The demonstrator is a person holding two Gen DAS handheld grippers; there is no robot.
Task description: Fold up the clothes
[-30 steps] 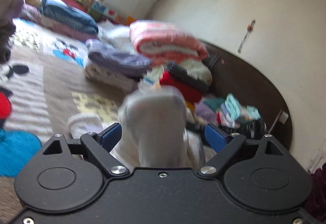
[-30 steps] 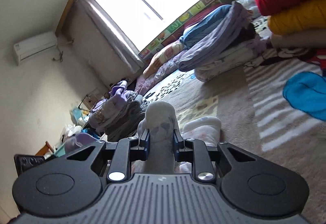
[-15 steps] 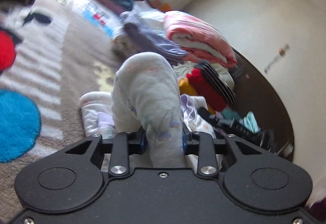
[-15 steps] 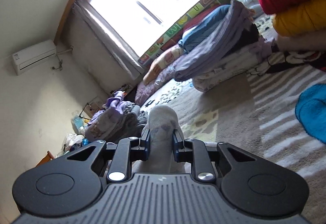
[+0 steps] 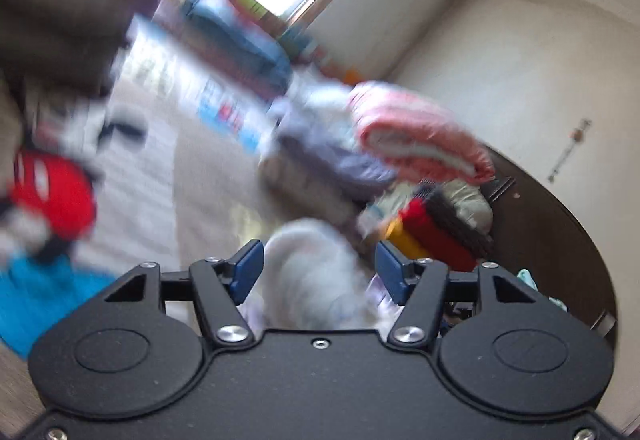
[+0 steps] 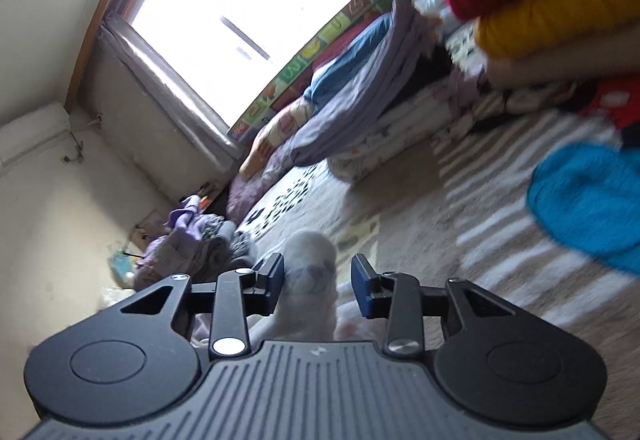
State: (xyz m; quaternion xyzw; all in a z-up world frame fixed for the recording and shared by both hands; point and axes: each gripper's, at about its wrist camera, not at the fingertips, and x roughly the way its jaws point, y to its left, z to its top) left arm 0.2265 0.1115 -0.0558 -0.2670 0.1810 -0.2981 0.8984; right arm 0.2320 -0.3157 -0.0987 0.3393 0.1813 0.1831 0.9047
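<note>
A white garment with a faint print (image 5: 316,276) stands bunched up on the patterned blanket. In the blurred left wrist view it sits between the blue pads of my left gripper (image 5: 319,270). The jaws are opening and a gap shows on each side of the cloth. In the right wrist view the same white garment (image 6: 310,280) rises between the fingers of my right gripper (image 6: 318,284). These jaws are opening too: the right pad stands clear of the cloth and the left one is close beside it.
Folded piles lie ahead: a pink blanket (image 5: 420,136), red and yellow items (image 5: 424,240), and a grey-purple stack (image 6: 360,100). A lilac heap (image 6: 192,248) sits by the wall. The blanket has a red patch (image 5: 52,196) and a blue patch (image 6: 588,196). A dark headboard (image 5: 540,240) curves at right.
Both grippers were shut on the white garment half a second ago and now stand apart around it. The left view has swung and blurred; the garment sits lower in it.
</note>
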